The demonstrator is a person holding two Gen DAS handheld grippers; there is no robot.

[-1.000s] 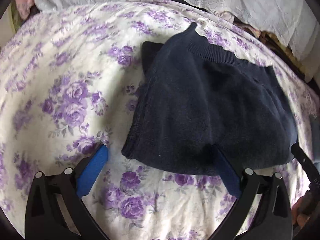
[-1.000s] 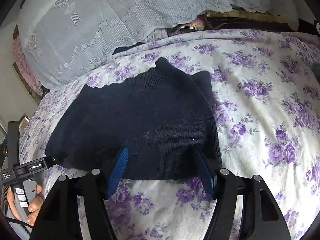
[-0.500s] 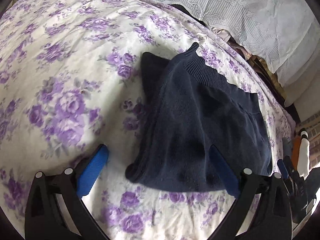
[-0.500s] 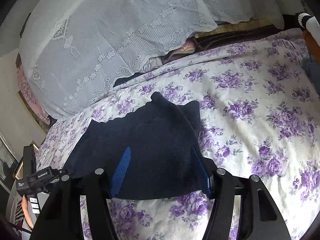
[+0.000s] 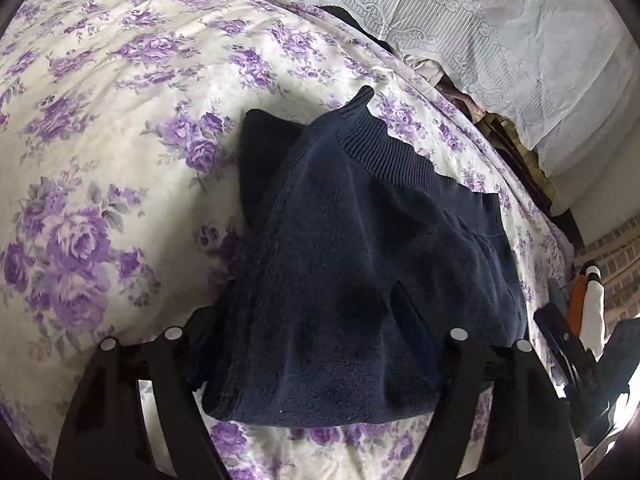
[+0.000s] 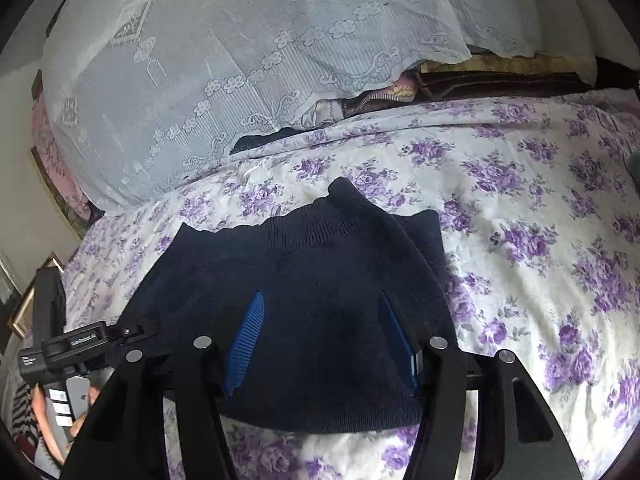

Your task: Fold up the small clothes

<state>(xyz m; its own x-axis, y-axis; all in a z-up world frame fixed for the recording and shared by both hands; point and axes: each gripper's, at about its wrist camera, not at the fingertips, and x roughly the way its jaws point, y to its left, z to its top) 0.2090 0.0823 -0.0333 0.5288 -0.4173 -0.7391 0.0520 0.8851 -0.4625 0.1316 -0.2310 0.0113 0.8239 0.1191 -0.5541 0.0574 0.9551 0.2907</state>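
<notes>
A folded navy knit garment (image 5: 360, 220) with a ribbed hem lies on the floral bedspread (image 5: 100, 160). My left gripper (image 5: 308, 304) straddles its near corner and its jaws are closing. Cloth bulges between them and covers the left pad, while the right pad digs a crease into it. In the right wrist view the garment (image 6: 320, 248) lies under my right gripper (image 6: 320, 296). Both of its blue pads (image 6: 244, 344) show bare, their tips rest on the flat cloth between them, and the jaws are still narrowing slowly.
Lace-covered pillows (image 6: 240, 60) and bedding line the far side of the bed. The purple-flowered bedspread (image 6: 520, 240) stretches wide to the right. A hand (image 6: 44, 408) holds the left gripper body (image 6: 80, 344) at the garment's left corner. A brick wall (image 5: 616, 256) stands at the right.
My left gripper has pushed in over the garment's corner and its jaws have narrowed, so cloth now hides the left pad. My right gripper has slid further onto the garment and lifted slightly.
</notes>
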